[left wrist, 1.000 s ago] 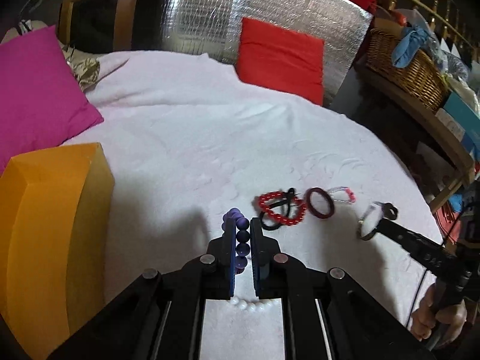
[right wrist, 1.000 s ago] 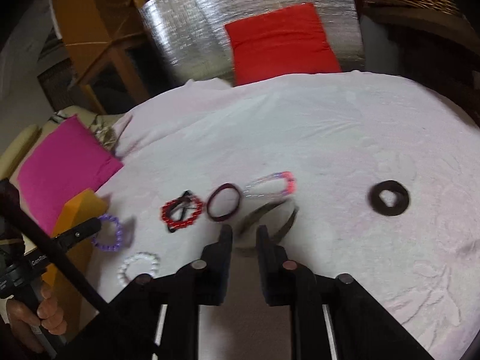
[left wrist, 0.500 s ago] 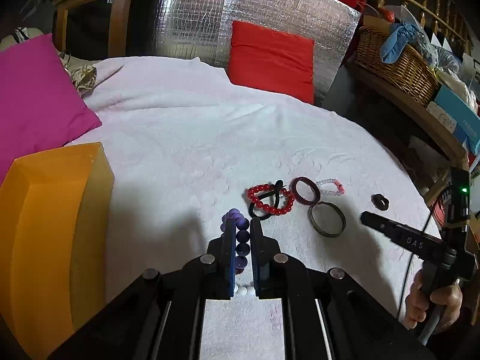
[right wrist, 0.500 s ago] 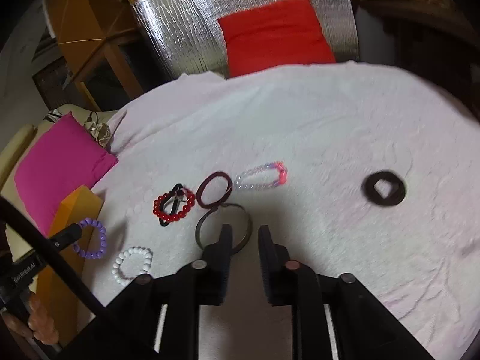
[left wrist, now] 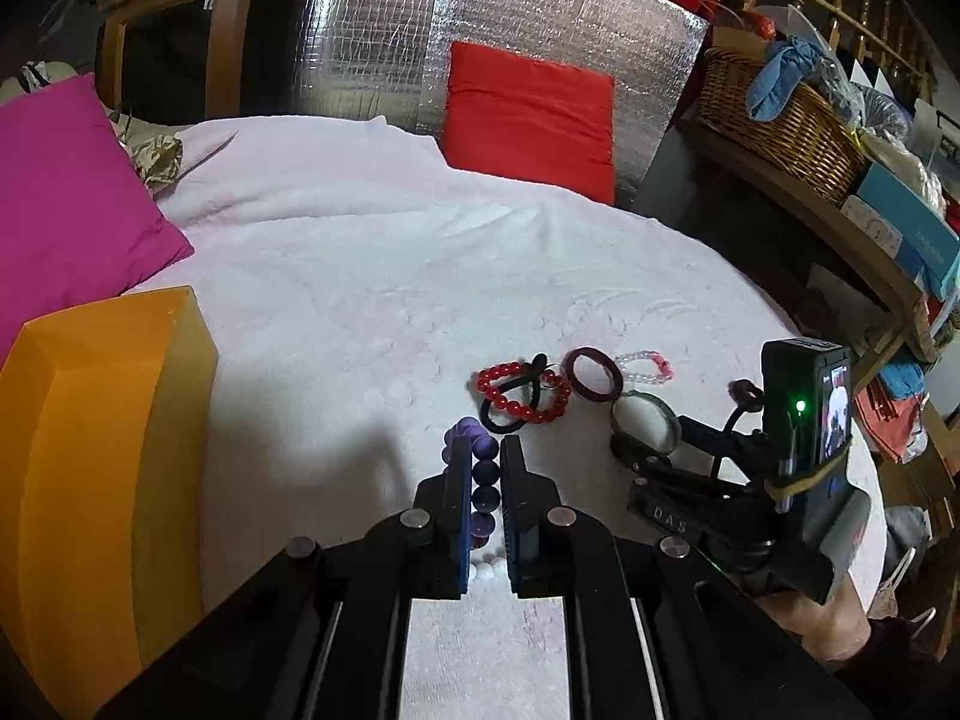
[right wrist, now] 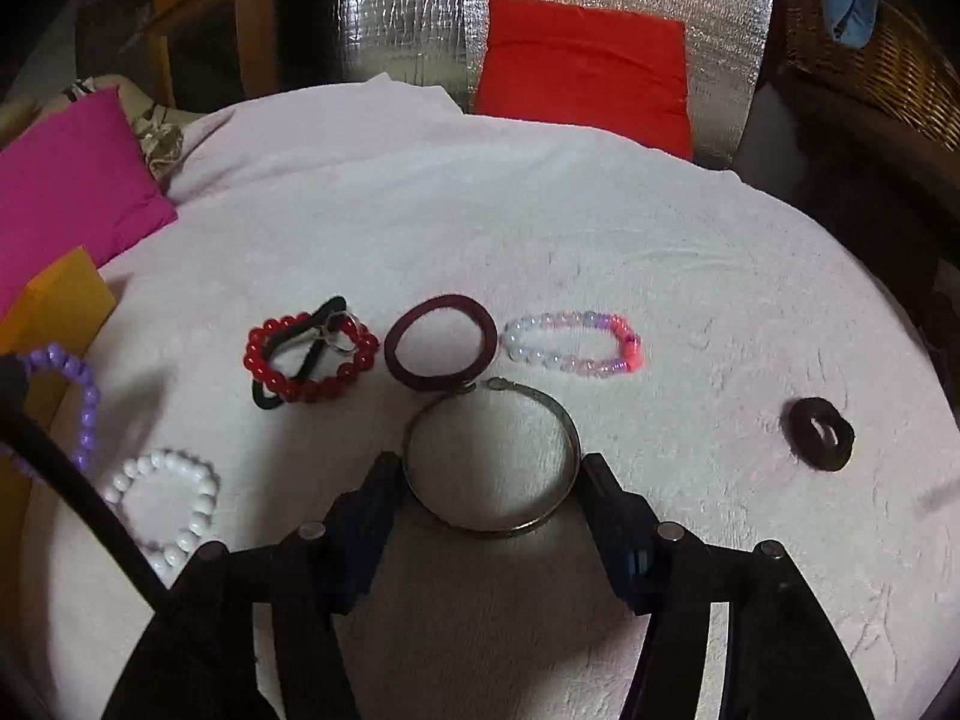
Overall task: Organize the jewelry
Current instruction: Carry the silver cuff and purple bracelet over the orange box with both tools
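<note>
My left gripper is shut on a purple bead bracelet, held above the white blanket; the bracelet also shows at the left in the right wrist view. My right gripper is open, its jaws on either side of a metal bangle lying on the blanket. Beyond it lie a red bead bracelet with a black hair tie, a maroon band and a pastel bead bracelet. A white bead bracelet lies at the left.
An orange box stands at the left by a magenta pillow. A dark scrunchie lies to the right. A red cushion leans on a silver panel at the back. A wicker basket sits on a shelf at the right.
My right gripper has let go of the metal bangle, set it on the blanket and opened wide around it. My left gripper still holds the purple bracelet, nearly unmoved.
</note>
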The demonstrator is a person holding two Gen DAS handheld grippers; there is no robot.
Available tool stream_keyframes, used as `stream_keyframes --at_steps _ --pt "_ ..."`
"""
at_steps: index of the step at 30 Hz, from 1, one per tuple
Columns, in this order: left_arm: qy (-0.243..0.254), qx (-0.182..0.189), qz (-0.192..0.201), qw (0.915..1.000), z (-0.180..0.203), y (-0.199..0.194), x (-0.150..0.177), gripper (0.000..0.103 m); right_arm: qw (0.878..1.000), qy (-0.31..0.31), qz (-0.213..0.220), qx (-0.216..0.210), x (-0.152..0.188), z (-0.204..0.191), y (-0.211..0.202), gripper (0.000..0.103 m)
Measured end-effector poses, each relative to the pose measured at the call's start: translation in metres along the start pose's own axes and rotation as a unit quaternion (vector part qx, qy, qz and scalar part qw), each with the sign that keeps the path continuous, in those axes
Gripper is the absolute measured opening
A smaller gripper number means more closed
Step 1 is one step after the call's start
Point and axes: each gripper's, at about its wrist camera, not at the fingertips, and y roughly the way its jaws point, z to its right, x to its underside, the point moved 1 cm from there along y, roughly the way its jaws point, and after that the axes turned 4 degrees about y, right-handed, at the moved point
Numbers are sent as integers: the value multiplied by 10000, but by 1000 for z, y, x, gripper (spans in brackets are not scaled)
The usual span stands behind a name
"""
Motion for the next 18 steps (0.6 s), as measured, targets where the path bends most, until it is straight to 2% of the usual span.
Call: stream_keyframes --at_steps 4,8,11,14,18 --pt "-123 104 133 9998 -1 -21 4 9 9995 275 55 -160 0 10 -9 63" --pt "-240 192 386 9988 -1 -54 8 9 9961 460 372 -652 -4 8 -42 63" --pt "-417 178 615 9971 -6 -85 13 9 9910 447 663 -1072 -4 -11 -66 63" --pt "-634 -68 858 9943 -19 -120 21 9 9847 266 821 -1512 -1 -39 -89 63" --pt "-870 -610 1150 9877 -50 -156 38 9 9773 -166 731 -1981 0 -98 -106 63"
